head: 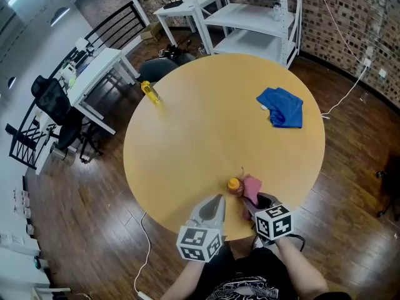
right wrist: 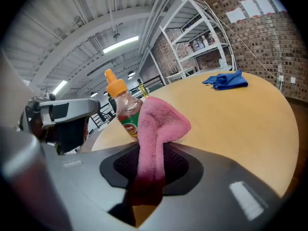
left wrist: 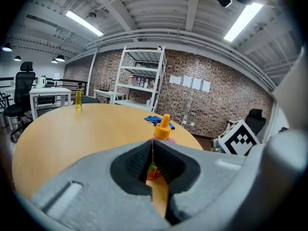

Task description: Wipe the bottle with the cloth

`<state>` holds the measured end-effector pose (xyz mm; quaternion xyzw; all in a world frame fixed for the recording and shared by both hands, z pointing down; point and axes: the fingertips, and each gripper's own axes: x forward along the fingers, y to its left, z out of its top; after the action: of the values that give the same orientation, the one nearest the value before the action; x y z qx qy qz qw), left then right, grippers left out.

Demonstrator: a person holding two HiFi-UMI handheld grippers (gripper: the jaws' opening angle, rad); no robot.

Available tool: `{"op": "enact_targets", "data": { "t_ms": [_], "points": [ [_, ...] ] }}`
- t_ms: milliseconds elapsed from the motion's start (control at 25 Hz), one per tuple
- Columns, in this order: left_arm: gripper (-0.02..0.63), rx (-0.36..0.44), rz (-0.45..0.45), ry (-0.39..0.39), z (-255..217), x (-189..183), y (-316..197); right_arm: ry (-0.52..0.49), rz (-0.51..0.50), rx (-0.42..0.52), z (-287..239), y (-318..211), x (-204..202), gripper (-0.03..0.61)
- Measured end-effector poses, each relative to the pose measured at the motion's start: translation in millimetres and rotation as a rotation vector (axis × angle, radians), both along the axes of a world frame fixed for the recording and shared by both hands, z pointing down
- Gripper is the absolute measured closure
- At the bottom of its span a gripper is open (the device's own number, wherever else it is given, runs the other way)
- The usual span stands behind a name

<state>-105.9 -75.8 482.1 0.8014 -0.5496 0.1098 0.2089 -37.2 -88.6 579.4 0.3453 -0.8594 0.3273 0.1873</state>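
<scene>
Pink cloth (right wrist: 156,129): lower end pinched in right gripper (right wrist: 153,150), jaws clamped on it; upper fold leans on bottle's side.
Bottle (right wrist: 126,110): stands on round wooden table (head: 187,136), close to near edge; long axis vertical, orange cap up.
Left gripper (head: 217,200): jaws fully together, nothing betw. them; tip just beside bottle, at near edge.
Right gripper view vs head: shows bottle's green/red label & dark red contents; head view gives only cap from above.
Left gripper view: bottle seen past jaw tips, cloth mostly hidden behind it.
Head view: blue cloth (head: 282,107) toward far-right edge, yellow bottle (head: 150,91) at far-left edge, well apart.
</scene>
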Motion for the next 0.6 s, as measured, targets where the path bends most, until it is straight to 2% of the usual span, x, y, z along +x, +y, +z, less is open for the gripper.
{"op": "enact_targets", "data": {
  "t_ms": [600],
  "points": [
    [0.614, -0.004, 0.010, 0.002, 2.9, -3.2, 4.7, -0.029, -0.076, -0.032, 0.3, 44.1, -35.4, 0.468]
  ]
}}
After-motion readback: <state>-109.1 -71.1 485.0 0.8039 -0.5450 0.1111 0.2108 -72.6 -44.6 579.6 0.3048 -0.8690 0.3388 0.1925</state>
